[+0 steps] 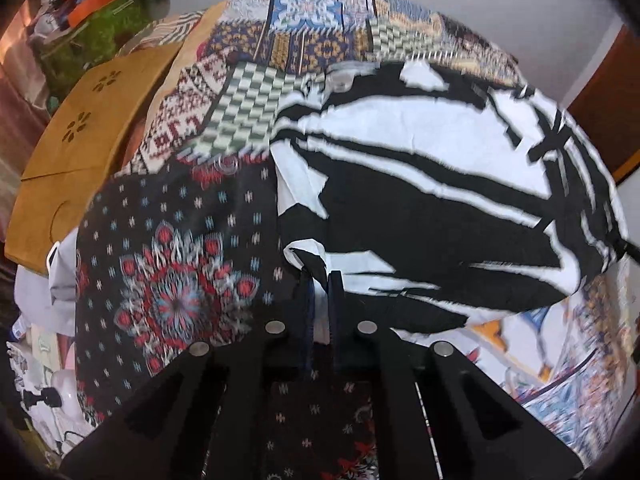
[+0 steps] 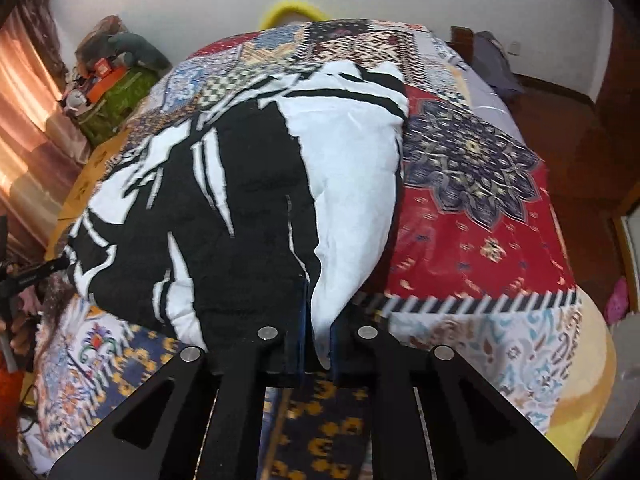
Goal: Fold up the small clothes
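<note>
A black-and-white patterned garment (image 1: pixel 420 184) lies spread on a patchwork bedspread (image 1: pixel 168 248). My left gripper (image 1: pixel 319 280) is shut on the garment's near edge, with cloth pinched between its fingers. In the right wrist view the same garment (image 2: pixel 240 184) fills the middle. My right gripper (image 2: pixel 318 300) is shut on a white corner of it at the near edge. The bedspread (image 2: pixel 480 248) shows red and blue patches to the right of it. The tip of the other gripper (image 2: pixel 44 268) touches the garment's far left edge.
A tan wooden board (image 1: pixel 80 152) with flower cut-outs lies left of the bed. A cluttered green box (image 2: pixel 116 100) stands at the back left. A yellow fuzzy ring (image 2: pixel 292 8) sits behind the bed. A dark wooden door (image 2: pixel 616 80) is at the right.
</note>
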The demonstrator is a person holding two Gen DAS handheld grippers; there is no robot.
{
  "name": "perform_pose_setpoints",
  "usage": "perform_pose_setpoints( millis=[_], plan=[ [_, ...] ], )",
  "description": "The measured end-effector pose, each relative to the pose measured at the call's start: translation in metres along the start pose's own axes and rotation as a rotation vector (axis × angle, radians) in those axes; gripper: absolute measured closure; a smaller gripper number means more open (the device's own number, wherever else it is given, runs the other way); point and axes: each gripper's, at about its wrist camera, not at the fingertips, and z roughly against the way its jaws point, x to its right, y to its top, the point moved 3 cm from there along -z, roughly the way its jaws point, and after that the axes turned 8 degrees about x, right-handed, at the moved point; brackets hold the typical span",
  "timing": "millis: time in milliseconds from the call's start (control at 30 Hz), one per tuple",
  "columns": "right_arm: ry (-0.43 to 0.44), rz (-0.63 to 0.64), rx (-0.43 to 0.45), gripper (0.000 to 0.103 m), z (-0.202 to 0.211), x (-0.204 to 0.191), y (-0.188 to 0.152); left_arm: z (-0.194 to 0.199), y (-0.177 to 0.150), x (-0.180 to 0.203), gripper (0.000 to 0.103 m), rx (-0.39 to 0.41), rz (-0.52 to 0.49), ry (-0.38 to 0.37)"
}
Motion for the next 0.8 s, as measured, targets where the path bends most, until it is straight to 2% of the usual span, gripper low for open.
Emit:
perform_pose_setpoints(
  millis=[67, 133, 200, 300, 367, 500, 667, 733, 800],
  plan=[
    [-0.022, 0.002, 0.006, 0.089, 0.003, 0.002, -0.001, -0.001, -0.006, -0.001, 0.092, -0.002, -0.018, 0.029],
    [-0.063, 0.013, 0.020, 0.076, 0.010, 0.005, 0.000, 0.002, -0.007, -0.004, 0.087, 0.005, -0.024, 0.048],
    [-0.106, 0.029, 0.042, 0.067, 0.020, 0.008, 0.003, 0.007, -0.005, -0.009, 0.087, 0.018, -0.029, 0.078],
    [-0.137, 0.060, 0.090, 0.065, 0.034, 0.008, 0.011, 0.018, 0.010, -0.020, 0.087, 0.058, -0.042, 0.139],
    [-0.142, 0.081, 0.128, 0.065, 0.043, 0.004, 0.021, 0.025, 0.020, -0.023, 0.085, 0.082, -0.038, 0.141],
    [-0.097, 0.112, 0.187, 0.063, 0.049, -0.012, 0.043, 0.037, 0.052, -0.018, 0.068, 0.143, -0.041, 0.132],
    [-0.008, 0.193, 0.228, 0.059, 0.033, -0.055, 0.074, 0.039, 0.095, 0.013, 0.063, 0.224, -0.087, 0.095],
    [0.024, 0.216, 0.223, 0.059, 0.018, -0.071, 0.083, 0.034, 0.109, 0.029, 0.053, 0.236, -0.098, 0.063],
    [0.052, 0.227, 0.214, 0.059, 0.005, -0.085, 0.087, 0.027, 0.120, 0.044, 0.048, 0.249, -0.120, 0.047]
  ],
)
